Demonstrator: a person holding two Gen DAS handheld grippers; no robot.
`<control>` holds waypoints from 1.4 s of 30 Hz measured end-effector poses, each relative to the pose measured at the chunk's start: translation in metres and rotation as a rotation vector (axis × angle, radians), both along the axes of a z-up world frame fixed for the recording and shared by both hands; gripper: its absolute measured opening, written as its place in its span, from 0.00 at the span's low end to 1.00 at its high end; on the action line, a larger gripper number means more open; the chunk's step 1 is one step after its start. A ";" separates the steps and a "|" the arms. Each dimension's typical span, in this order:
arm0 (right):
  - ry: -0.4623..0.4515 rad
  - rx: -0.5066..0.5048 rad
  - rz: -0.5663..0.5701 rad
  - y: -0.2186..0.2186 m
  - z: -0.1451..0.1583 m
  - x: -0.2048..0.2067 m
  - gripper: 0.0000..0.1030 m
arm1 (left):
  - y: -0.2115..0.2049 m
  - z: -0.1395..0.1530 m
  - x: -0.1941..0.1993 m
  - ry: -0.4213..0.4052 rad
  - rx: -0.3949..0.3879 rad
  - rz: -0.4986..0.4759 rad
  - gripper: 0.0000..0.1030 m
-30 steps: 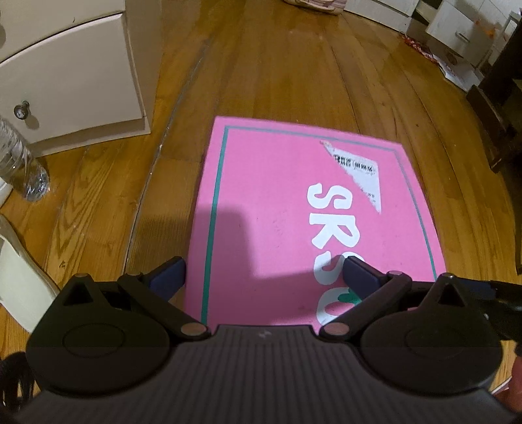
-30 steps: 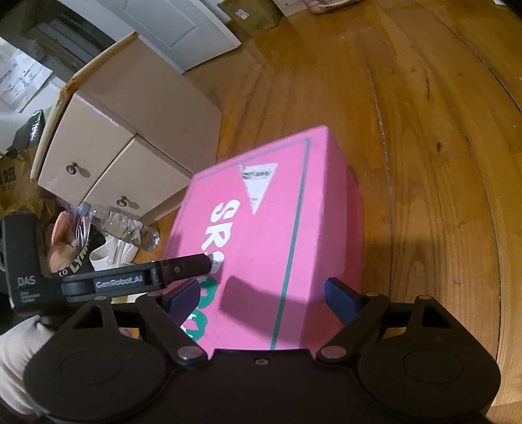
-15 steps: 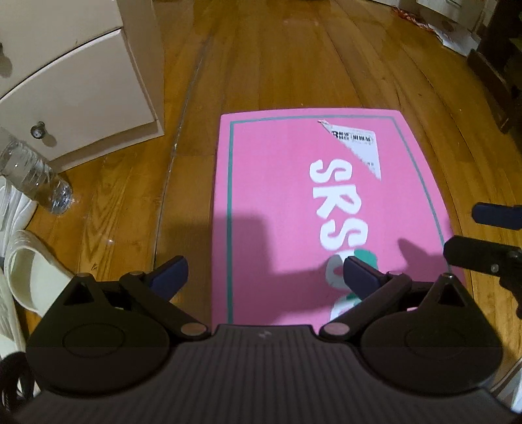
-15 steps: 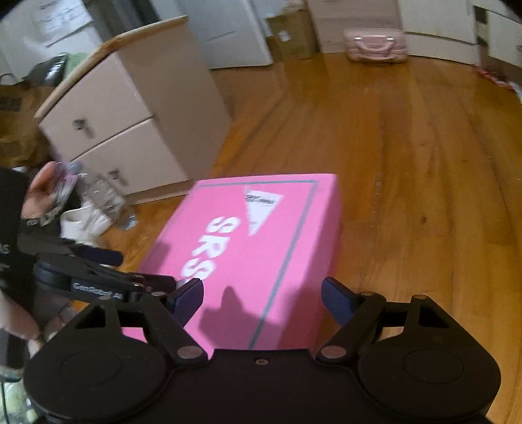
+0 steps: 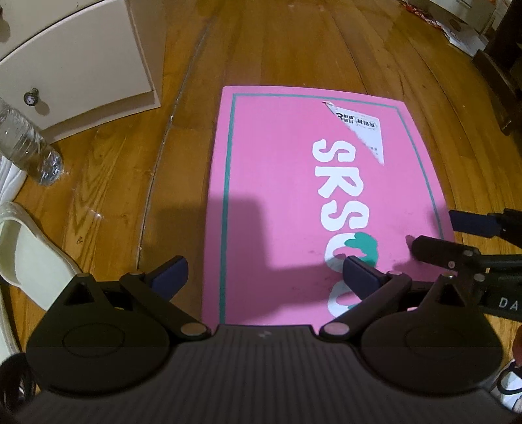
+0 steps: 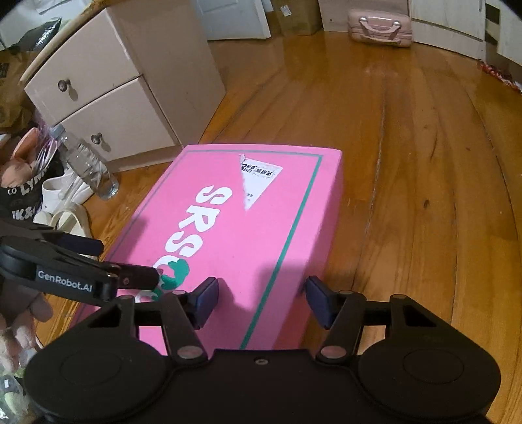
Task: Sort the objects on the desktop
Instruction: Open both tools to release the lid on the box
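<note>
A large pink box (image 5: 280, 182) with white "SRS" lettering, a teal border and a torn white label lies flat on the wooden floor; it also shows in the right wrist view (image 6: 228, 228). My left gripper (image 5: 264, 277) is open and empty, hovering over the box's near left part. My right gripper (image 6: 261, 298) is open and empty above the box's near right edge. The right gripper's fingers (image 5: 469, 225) reach in from the right in the left wrist view. The left gripper's fingers (image 6: 81, 244) reach in from the left in the right wrist view.
A beige two-drawer cabinet (image 6: 107, 98) stands left of the box. A clear plastic bottle (image 6: 88, 166), white slippers (image 6: 65, 189) and clutter lie on the floor at the left. A pink case (image 6: 378, 22) sits far back. Wooden floor (image 6: 424, 163) lies to the right.
Both grippers have shifted over the pink box: the views now look further along it. The right gripper has come closer to the left one. Both stay open and empty.
</note>
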State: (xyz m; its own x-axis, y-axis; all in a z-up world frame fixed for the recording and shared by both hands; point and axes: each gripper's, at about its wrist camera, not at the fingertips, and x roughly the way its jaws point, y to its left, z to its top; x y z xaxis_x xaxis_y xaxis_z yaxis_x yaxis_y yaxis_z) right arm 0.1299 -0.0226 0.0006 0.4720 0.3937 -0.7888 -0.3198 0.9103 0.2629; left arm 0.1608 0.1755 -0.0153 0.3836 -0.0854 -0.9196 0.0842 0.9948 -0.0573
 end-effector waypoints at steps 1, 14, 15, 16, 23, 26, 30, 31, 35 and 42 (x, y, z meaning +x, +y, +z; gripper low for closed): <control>0.003 0.004 0.000 0.000 0.000 0.000 0.63 | -0.001 0.000 0.001 -0.003 0.002 -0.005 1.00; 0.000 -0.051 0.028 0.011 -0.001 0.005 0.65 | 0.001 -0.004 -0.001 -0.021 -0.026 -0.003 1.00; 0.001 -0.057 0.033 0.011 -0.001 0.005 0.65 | 0.000 -0.004 0.000 -0.024 -0.022 -0.011 1.00; 0.000 -0.062 0.039 0.012 0.000 0.006 0.65 | 0.000 -0.004 0.000 -0.024 -0.024 -0.017 1.00; 0.004 -0.098 0.063 0.015 0.001 0.010 0.67 | 0.005 -0.007 0.000 -0.030 -0.062 -0.026 1.00; 0.004 -0.097 0.068 0.014 0.001 0.011 0.68 | 0.002 -0.006 -0.001 -0.035 -0.050 -0.033 1.00; -0.002 -0.105 0.074 0.013 0.000 0.012 0.72 | -0.005 -0.003 0.001 -0.038 -0.005 -0.061 1.00; 0.000 -0.101 0.074 0.013 0.000 0.012 0.73 | -0.007 -0.002 0.000 -0.039 0.001 -0.061 1.00; 0.006 -0.089 0.071 0.010 -0.001 0.014 0.73 | -0.011 -0.001 -0.002 -0.057 0.015 -0.066 1.00; 0.003 0.004 0.034 -0.005 -0.011 0.011 0.77 | -0.007 -0.003 -0.008 -0.062 -0.012 -0.004 1.00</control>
State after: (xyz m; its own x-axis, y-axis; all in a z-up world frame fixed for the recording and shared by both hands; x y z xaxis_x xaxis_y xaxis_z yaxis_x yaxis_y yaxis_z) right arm 0.1412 -0.0279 -0.0104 0.4556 0.4129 -0.7886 -0.3498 0.8977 0.2679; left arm 0.1527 0.1687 -0.0185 0.4394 -0.0977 -0.8930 0.0917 0.9938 -0.0636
